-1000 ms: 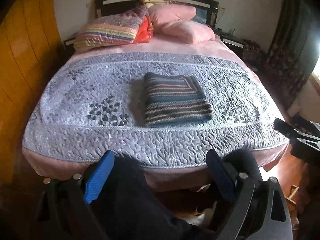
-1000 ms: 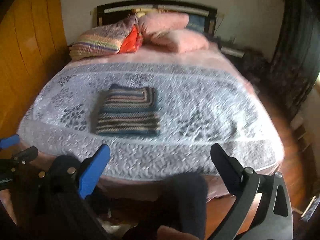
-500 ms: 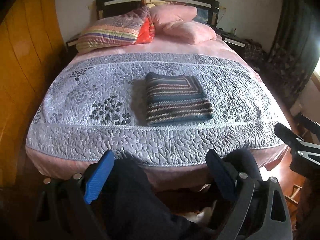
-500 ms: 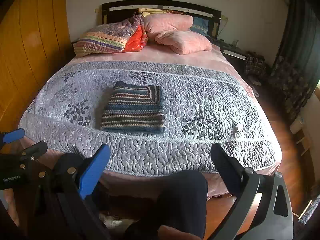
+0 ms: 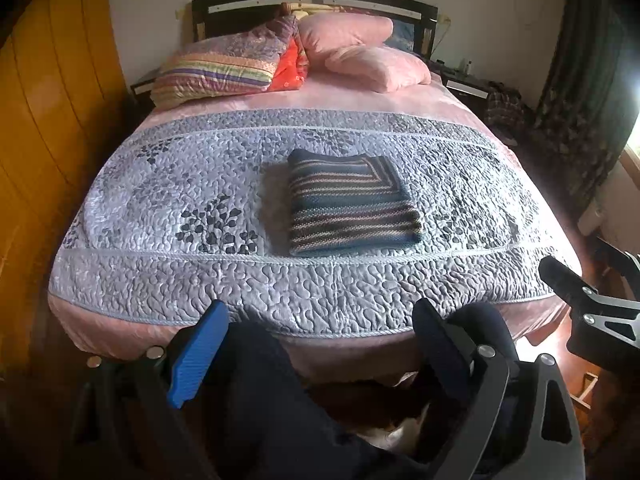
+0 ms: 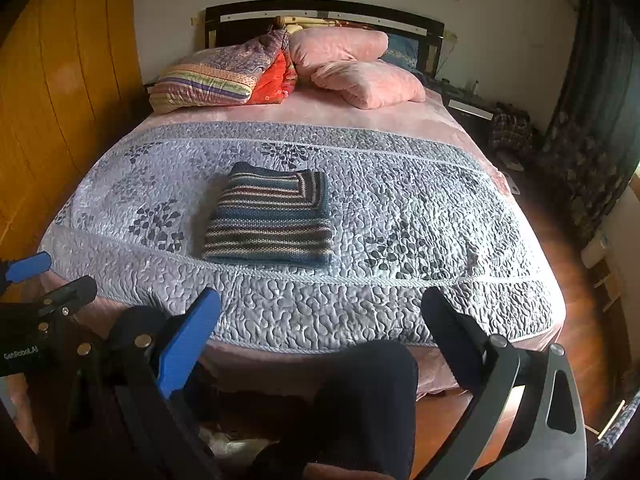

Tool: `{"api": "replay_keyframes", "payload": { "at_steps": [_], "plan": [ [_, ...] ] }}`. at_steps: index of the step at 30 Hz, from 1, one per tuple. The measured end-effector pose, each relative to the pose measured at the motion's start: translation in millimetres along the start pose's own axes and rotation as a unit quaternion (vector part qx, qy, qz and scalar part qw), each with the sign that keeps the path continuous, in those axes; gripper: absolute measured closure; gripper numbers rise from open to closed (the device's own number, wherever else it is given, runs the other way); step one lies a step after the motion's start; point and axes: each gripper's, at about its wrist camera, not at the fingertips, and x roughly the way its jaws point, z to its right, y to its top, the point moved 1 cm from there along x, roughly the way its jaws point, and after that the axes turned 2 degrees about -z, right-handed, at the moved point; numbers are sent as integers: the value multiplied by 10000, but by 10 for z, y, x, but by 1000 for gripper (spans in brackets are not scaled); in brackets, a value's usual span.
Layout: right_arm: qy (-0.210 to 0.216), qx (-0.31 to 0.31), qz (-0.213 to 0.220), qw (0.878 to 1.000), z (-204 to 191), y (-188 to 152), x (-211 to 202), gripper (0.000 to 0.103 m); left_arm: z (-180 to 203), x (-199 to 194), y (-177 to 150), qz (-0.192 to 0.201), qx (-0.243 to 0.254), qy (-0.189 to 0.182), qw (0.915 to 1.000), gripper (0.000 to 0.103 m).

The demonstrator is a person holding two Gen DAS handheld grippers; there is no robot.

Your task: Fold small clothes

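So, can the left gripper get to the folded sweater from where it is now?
Probably yes: the left gripper is open, and only bare quilt lies before the sweater.

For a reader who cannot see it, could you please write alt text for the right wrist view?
A folded striped knit garment lies on a bed's grey quilted bedspread, apart from both grippers. The open right gripper hangs empty near the bed's foot, above a person's dark-clad legs; the left gripper shows at the left edge. Pillows rest against the headboard.

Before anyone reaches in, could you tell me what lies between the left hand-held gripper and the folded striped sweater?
Only bare grey quilted bedspread separates the left hand-held gripper from the folded striped sweater, seen in the left wrist view.
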Motion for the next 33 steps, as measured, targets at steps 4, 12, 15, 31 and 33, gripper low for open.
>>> {"api": "replay_keyframes", "payload": {
  "at_steps": [4, 12, 15, 31, 33],
  "plan": [
    [12, 9, 2, 10000, -11, 1, 8, 3, 13, 0, 20, 34, -4, 32, 10000, 10],
    [-4, -2, 109, 9999, -19, 29, -8, 3, 31, -9, 18, 69, -16, 48, 10000, 10],
    [0, -6, 104, 9999, -20, 42, 6, 3, 34, -9, 14, 68, -34, 44, 10000, 10],
    [-3, -6, 144, 9999, -35, 80, 28, 3, 42, -22, 12, 72, -50, 73, 9999, 10],
    [-4, -8, 145, 9999, -39, 78, 26, 3, 49, -22, 15, 67, -35, 73, 9999, 10]
  ]
}}
